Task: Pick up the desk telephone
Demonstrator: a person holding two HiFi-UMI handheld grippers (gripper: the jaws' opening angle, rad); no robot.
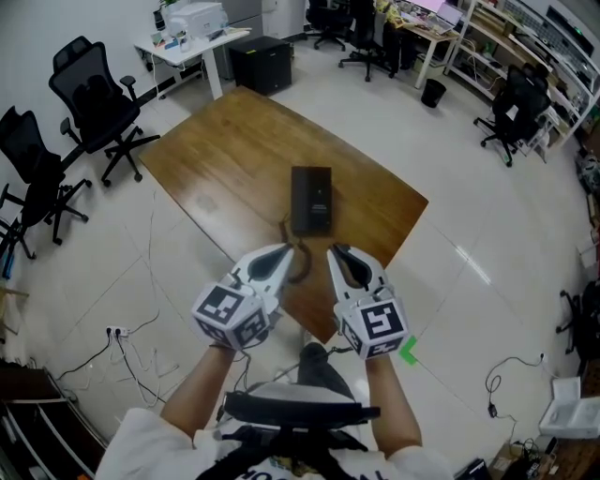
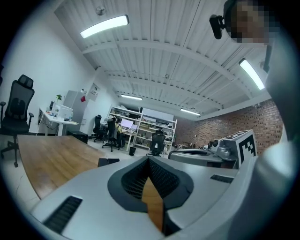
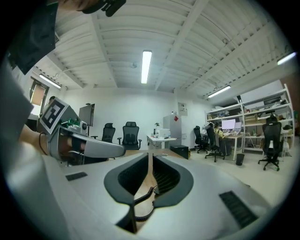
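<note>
The black desk telephone [image 1: 310, 199] lies flat near the near corner of the wooden table [image 1: 225, 141], and its coiled cord [image 1: 298, 261] curls toward me. Both grippers hover side by side just short of it, over the table's near edge. My left gripper [image 1: 284, 251] is shut with nothing in it; in its own view the tips [image 2: 149, 161] meet and the telephone [image 2: 108, 161] shows low ahead to the left. My right gripper [image 1: 336, 251] has its tips [image 3: 150, 157] barely apart and holds nothing. The cord [image 3: 145, 194] is visible below through its jaw hollow.
Black office chairs [image 1: 94, 94] stand on the floor left of the table. A white desk with a printer [image 1: 192, 23] and a black cabinet [image 1: 261, 64] are beyond the far corner. Cables [image 1: 122, 347] trail over the floor at lower left.
</note>
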